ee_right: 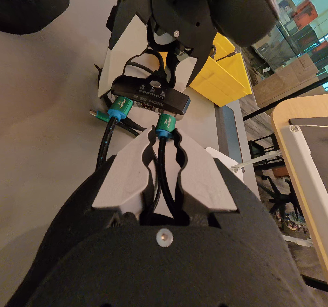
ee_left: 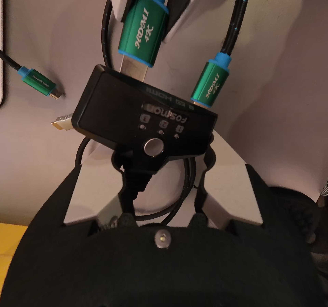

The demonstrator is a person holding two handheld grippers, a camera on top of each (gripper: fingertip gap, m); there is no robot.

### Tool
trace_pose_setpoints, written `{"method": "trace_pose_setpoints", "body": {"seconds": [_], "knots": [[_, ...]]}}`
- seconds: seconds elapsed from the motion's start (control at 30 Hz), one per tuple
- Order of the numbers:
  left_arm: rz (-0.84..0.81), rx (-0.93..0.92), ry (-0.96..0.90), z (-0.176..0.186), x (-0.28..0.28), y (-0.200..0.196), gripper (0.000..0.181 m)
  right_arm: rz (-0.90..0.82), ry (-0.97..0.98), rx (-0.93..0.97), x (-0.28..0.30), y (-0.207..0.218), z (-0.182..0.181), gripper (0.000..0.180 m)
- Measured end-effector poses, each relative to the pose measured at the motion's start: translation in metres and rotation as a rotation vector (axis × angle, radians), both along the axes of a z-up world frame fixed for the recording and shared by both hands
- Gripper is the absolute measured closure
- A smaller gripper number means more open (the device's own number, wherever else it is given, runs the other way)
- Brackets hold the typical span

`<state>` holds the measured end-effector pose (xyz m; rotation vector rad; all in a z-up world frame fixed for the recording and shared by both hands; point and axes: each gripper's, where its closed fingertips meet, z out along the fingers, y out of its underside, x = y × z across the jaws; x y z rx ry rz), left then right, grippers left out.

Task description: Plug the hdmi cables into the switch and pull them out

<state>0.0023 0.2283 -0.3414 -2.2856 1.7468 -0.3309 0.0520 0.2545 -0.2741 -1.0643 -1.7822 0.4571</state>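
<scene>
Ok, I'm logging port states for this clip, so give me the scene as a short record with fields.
switch: black box, gripped by left gripper
right gripper: shut on green plug, metal tip at an outer port, not fully seated
second plug: green, in the opposite outer port
middle port: empty
loose plug: green, lying on the table

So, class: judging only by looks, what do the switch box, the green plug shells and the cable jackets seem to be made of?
Switch box: likely black plastic, smooth with a soft sheen. Green plug shells: probably anodised metal, with bright streaked highlights. Cable jackets: apparently braided fabric, black with blue flecks and a woven texture.
</scene>
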Motion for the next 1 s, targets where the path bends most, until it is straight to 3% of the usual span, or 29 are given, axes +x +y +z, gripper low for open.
{"method": "trace_pose_setpoints", "body": {"seconds": [1.0], "knots": [[-0.021,-0.019,-0.02,0.0024,0.0093,0.0007,0.089,-0.03,-0.029,0.042,0.0033,0.0025,0.001,0.161]]}}
